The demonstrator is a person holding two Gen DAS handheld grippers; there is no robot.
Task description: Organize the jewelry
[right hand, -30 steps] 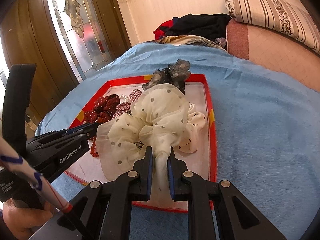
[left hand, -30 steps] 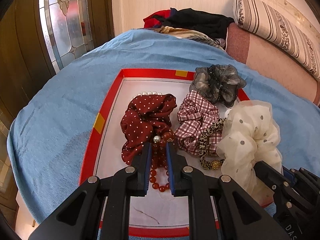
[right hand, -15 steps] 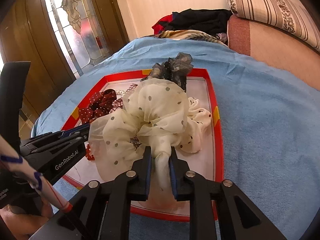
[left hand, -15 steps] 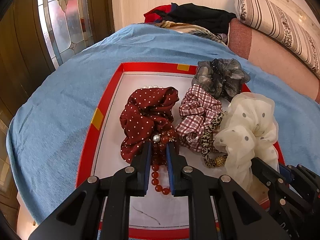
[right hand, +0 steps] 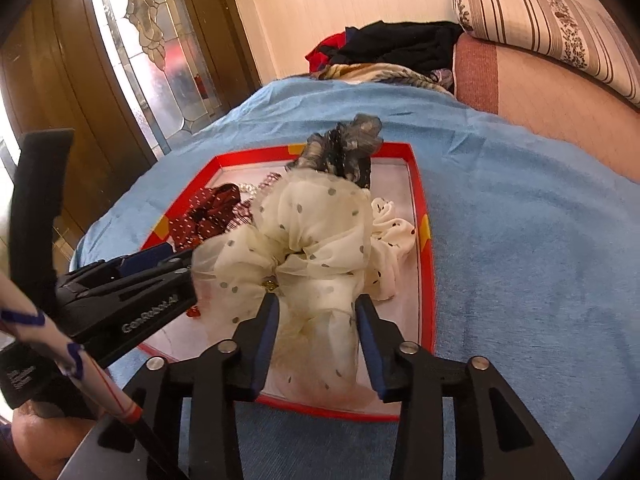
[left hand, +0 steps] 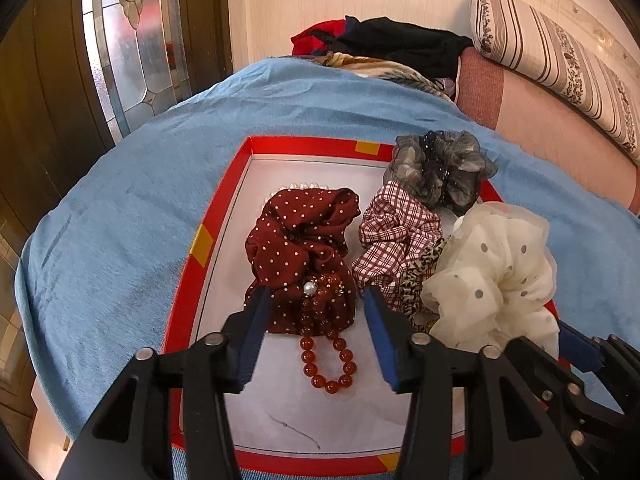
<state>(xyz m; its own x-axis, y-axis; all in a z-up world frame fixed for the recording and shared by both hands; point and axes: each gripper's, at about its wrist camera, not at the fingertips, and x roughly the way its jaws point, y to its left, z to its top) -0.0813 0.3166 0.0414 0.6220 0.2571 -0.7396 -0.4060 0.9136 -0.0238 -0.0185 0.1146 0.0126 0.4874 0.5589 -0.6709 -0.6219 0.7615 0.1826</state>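
Observation:
A red-rimmed tray (left hand: 224, 216) with a white floor lies on a blue blanket. In it are a dark red dotted scrunchie (left hand: 304, 232), a plaid scrunchie (left hand: 396, 232), a grey scrunchie (left hand: 440, 168), a cream dotted scrunchie (left hand: 492, 272) and a pearl strand (left hand: 304, 186). A red bead bracelet (left hand: 328, 364) lies on the tray floor, partly over the dark red scrunchie. My left gripper (left hand: 316, 294) straddles it; its jaws are opening, pads clear of the beads. My right gripper (right hand: 317, 300) is opening around the cream scrunchie (right hand: 312, 232), which rests in the tray (right hand: 424, 248).
The blue blanket (left hand: 120, 208) covers the bed around the tray. A pile of clothes (left hand: 384, 48) and a striped pillow (left hand: 552, 52) lie at the far end. A glass-panelled wooden door (left hand: 128, 40) stands at the left. A white black-dotted scrunchie (right hand: 392, 232) sits by the tray's right rim.
Both grippers' jaws have spread apart. The left has let go of the red bead bracelet, and the right has let go of the cream scrunchie, which now rests slack in the tray.

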